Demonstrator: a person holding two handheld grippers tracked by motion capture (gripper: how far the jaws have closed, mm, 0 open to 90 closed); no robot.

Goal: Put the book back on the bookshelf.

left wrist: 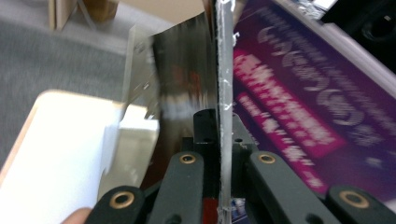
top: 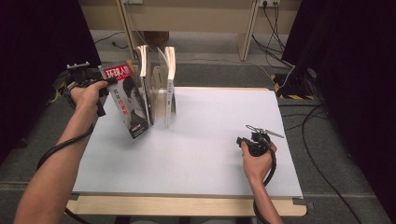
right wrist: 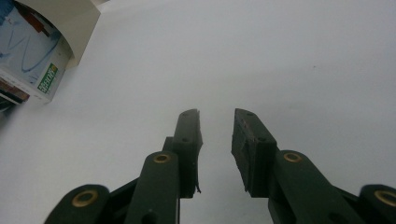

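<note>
Right up close in the left gripper view, the left tongs (left wrist: 219, 154) are clamped tight on the edge of the magazine (left wrist: 299, 116), the thin glossy cover pinched between the black pads. From above, the same magazine (top: 127, 100) is tilted, its bottom corner down near the desk (top: 210, 154), leaning against the row of books (top: 158, 84) standing in the clear bookstand at the back left. My guess is it's light but floppy and slick, so a grip on one edge lets the rest sag or fan open; taking it near the spine, where the pages are bound, looks like the safer hold. Right tongs (right wrist: 217, 149) sit parted with nothing between them, hovering over bare desk, well apart from the books. Over there the right hand (top: 256, 156) rests near the desk's right side.
</note>
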